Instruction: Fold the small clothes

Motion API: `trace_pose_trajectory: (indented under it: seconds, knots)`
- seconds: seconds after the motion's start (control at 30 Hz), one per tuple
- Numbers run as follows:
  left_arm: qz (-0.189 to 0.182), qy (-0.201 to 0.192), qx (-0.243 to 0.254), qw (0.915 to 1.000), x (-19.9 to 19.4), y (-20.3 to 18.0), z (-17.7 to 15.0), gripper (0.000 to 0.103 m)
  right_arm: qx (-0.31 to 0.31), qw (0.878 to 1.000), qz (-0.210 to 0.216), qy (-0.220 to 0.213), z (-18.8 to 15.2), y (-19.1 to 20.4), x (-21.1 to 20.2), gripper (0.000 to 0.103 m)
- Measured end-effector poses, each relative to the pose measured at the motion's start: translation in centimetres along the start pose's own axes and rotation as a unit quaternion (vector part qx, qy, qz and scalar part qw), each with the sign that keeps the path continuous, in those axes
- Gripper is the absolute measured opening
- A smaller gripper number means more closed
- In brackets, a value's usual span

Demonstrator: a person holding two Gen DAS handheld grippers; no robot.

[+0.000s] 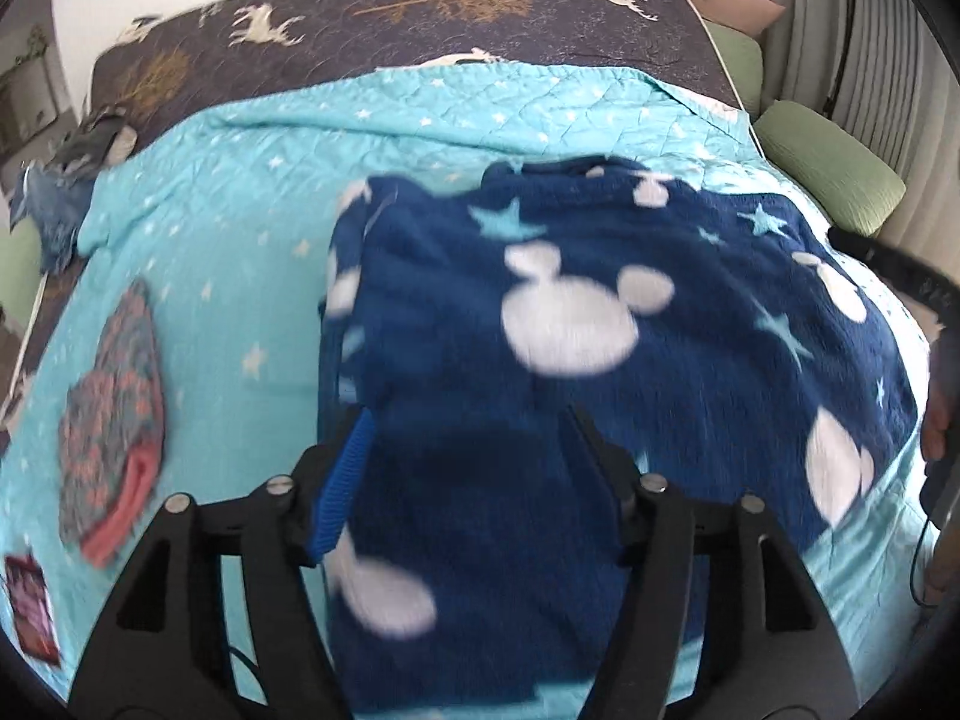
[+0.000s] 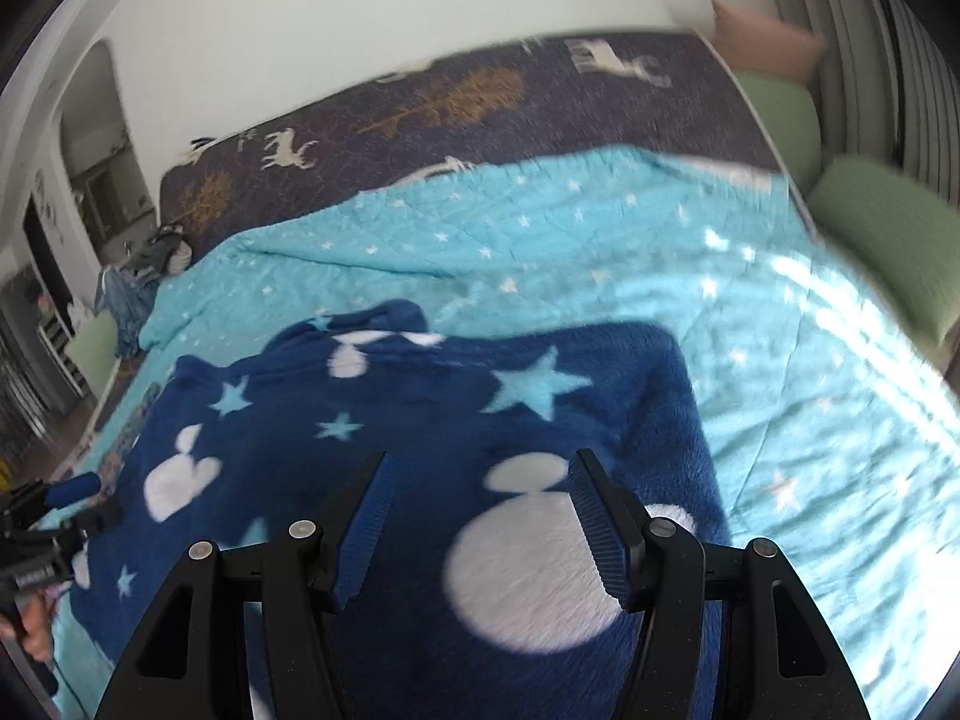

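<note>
A navy fleece garment (image 1: 600, 330) with white mouse-head shapes and light blue stars lies spread on the turquoise quilt (image 1: 240, 228). My left gripper (image 1: 468, 420) is open, its jaws wide apart over the garment's near left part, and fleece fills the gap between them. My right gripper (image 2: 480, 468) is open above the same garment (image 2: 420, 420), over its near right part, holding nothing. The left gripper also shows in the right wrist view (image 2: 72, 498) at the far left edge. Both views are blurred by motion.
A folded floral garment with a pink edge (image 1: 114, 420) lies on the quilt at left. Denim clothes (image 1: 54, 210) are piled at the bed's far left corner. A dark deer-print cover (image 1: 480, 18) lies beyond the quilt. Green cushions (image 1: 834, 174) line the right side.
</note>
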State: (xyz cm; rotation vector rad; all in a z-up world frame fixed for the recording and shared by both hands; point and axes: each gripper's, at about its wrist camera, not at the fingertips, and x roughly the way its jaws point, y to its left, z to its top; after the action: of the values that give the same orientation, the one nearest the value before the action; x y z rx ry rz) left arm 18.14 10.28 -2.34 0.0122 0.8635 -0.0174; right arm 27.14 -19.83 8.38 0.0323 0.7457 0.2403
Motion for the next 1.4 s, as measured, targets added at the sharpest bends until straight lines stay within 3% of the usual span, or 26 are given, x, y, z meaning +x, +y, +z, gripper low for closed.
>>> trace_pose_trajectory:
  seconds: [0.07, 0.17, 0.27, 0.47, 0.6, 0.8, 1.03, 1.2, 1.4]
  knots:
    - [-0.01, 0.004, -0.025, 0.9996, -0.3, 0.2, -0.9, 0.066, -0.023, 0.999, -0.013, -0.022, 0.0, 1.6, -2.2, 0.063]
    - [-0.029, 0.001, -0.054, 0.9981, -1.3, 0.3, -1.7, 0.066, -0.027, 0.999, -0.015, -0.041, -0.1, 2.8, -4.7, 0.077]
    - [-0.039, -0.008, -0.06, 0.9974, -2.6, 0.1, -2.1, 0.066, -0.044, 0.998, -0.015, -0.045, -0.5, 4.1, -6.8, 0.078]
    - [-0.026, -0.017, -0.064, 0.9975, -4.8, 0.1, -3.3, 0.066, -0.074, 0.993, -0.041, -0.078, -2.0, 6.4, -9.4, 0.088]
    - [-0.016, -0.026, -0.062, 0.9976, -6.2, 0.2, -4.5, 0.066, -0.104, 0.991, -0.056, -0.058, -3.5, 8.0, -9.7, 0.102]
    - [0.005, -0.021, -0.073, 0.9971, -5.5, 0.6, -5.6, 0.074, -0.076, 0.996, -0.025, 0.032, -5.7, 8.8, -7.3, 0.102]
    - [0.013, 0.011, -0.081, 0.9965, -3.4, 1.6, -6.9, 0.082, -0.063, 0.995, -0.006, 0.072, -7.9, 9.1, -5.8, 0.101]
    - [-0.009, 0.04, -0.11, 0.9931, -1.9, 2.7, -7.8, 0.082, -0.072, 0.994, 0.004, 0.087, -8.5, 9.8, -5.0, 0.1]
    - [-0.027, 0.048, -0.127, 0.9903, -1.5, 3.5, -7.9, 0.085, -0.083, 0.991, -0.004, 0.102, -9.2, 10.1, -3.8, 0.1]
